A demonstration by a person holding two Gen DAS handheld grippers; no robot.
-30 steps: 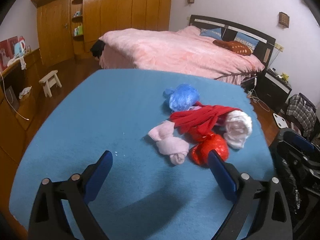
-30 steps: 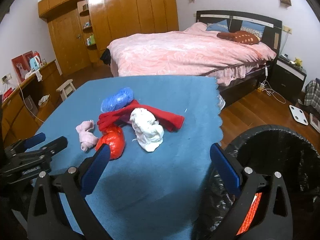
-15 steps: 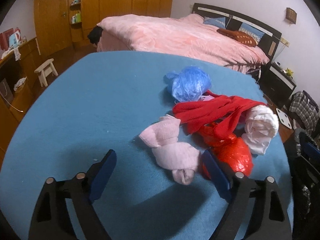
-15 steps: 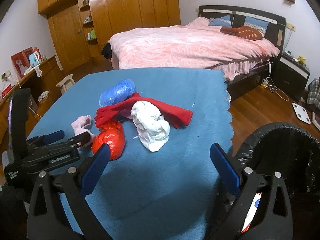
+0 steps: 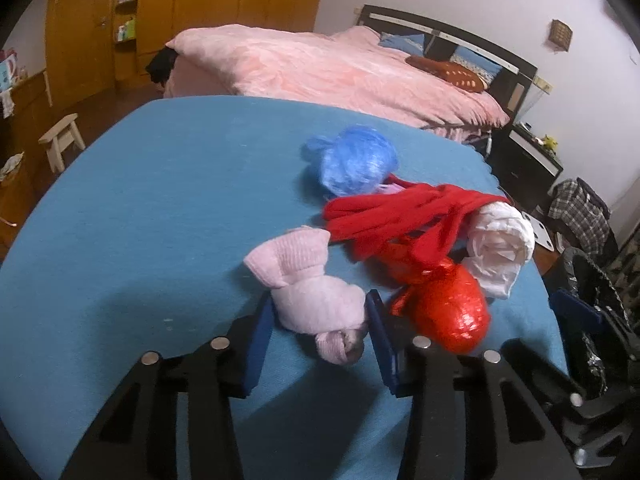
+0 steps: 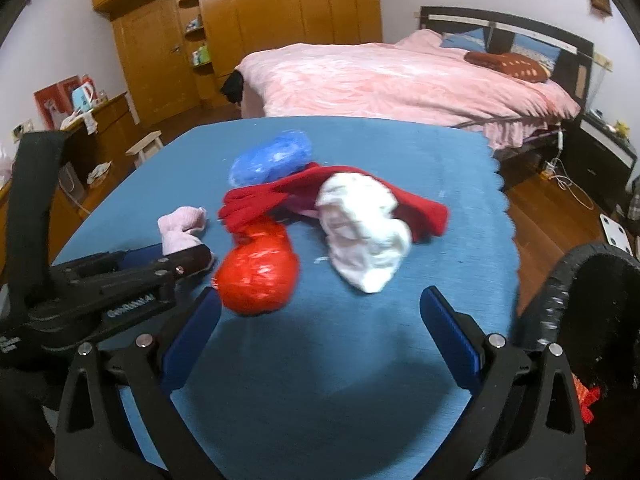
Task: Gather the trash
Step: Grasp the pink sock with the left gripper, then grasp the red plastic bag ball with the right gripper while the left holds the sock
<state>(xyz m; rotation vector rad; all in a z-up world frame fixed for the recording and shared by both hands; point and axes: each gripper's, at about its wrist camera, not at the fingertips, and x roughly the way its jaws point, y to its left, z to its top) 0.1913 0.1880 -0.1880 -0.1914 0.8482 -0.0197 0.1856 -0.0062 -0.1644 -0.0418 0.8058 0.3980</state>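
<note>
Jaws of the left gripper [image 5: 320,312] were closing around the pink sock bundle [image 5: 308,292], pads at its 2 sides.

Sock bundle lay on the blue desk [image 5: 160,208], long axis running from 6 o'clock to 11 o'clock out of the jaws; whether the pads already pressed it I could not tell. Right gripper [image 6: 320,320] stood spread and empty, red bag [image 6: 258,278] at its 11 o'clock, black bin [image 6: 580,280] at 3 o'clock.

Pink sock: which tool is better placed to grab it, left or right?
Left. The left tool straddles the pink sock, jaws closing around it. The right tool hangs open over bare blue tablecloth, apart from it.
</note>
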